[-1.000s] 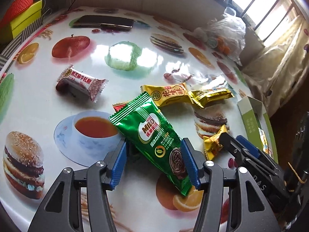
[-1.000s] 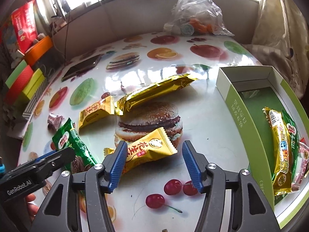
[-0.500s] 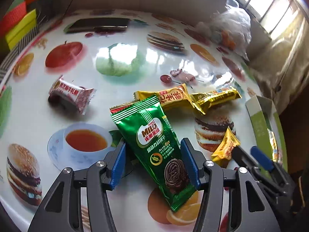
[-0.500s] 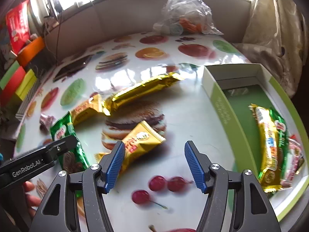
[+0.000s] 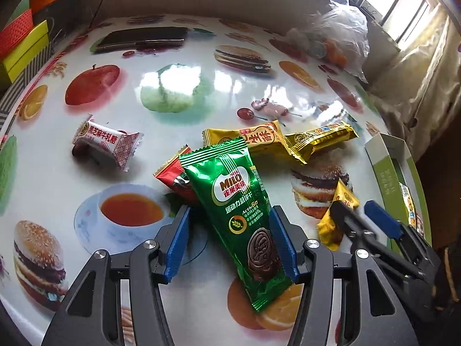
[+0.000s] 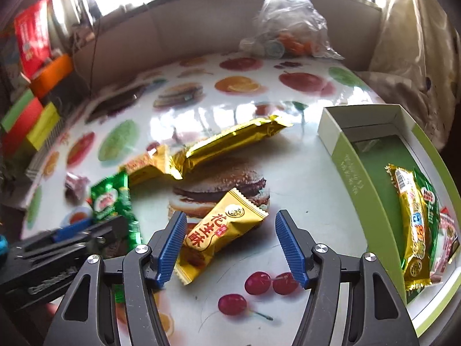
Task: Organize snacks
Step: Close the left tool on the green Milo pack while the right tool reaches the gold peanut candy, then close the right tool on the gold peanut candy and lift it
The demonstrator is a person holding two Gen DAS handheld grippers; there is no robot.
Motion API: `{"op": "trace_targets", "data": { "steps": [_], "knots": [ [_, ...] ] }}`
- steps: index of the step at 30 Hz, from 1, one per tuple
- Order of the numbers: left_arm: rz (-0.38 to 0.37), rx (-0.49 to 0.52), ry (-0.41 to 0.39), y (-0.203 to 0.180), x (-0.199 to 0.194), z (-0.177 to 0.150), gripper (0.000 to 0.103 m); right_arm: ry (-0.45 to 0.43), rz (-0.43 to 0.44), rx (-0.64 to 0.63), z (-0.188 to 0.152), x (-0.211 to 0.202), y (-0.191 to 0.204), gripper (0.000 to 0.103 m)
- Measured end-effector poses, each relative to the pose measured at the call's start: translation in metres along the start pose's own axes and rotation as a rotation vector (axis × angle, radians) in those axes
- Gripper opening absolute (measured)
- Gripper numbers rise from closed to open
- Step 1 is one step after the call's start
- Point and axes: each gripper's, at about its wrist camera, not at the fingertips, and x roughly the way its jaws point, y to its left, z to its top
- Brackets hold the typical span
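Observation:
My left gripper [image 5: 230, 242] is open, its blue pads on either side of a green Milo packet [image 5: 239, 210] that lies over a red packet [image 5: 173, 176]. My right gripper [image 6: 230, 248] is open around a small yellow peanut-candy packet [image 6: 219, 230]; it also shows in the left wrist view [image 5: 340, 210]. A green box [image 6: 368, 190] at the right holds several packets, among them a long gold one [image 6: 412, 225]. A long gold bar [image 6: 230, 141], a yellow packet [image 5: 247, 138] and a white-red candy [image 5: 106, 144] lie on the table.
The round table [image 5: 178, 115] has a glossy food-print cover. A phone [image 5: 144, 37] lies at the far side. A plastic bag [image 6: 285, 28] sits at the back. Coloured boxes [image 5: 23, 46] stack at the left edge. A wall runs behind.
The left gripper has moved forward so the Milo packet sits deeper between its pads. The right gripper has shifted left, with the yellow packet now between its pads.

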Motion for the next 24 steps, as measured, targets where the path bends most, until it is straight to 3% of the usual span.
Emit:
{"op": "trace_targets", "data": {
  "steps": [3,16,24],
  "knots": [
    [-0.012,0.0,0.004,-0.001,0.0,-0.001,0.056,0.038,-0.023,0.001,-0.002,0.008,0.0,0.064],
    [0.037,0.053,-0.01,-0.017,0.004,-0.005,0.056,0.03,-0.106,-0.015,-0.006,0.005,-0.021,0.065],
    [0.042,0.055,-0.017,-0.018,0.003,-0.007,0.056,0.022,-0.109,-0.011,-0.006,0.005,-0.021,0.063]
  ]
}}
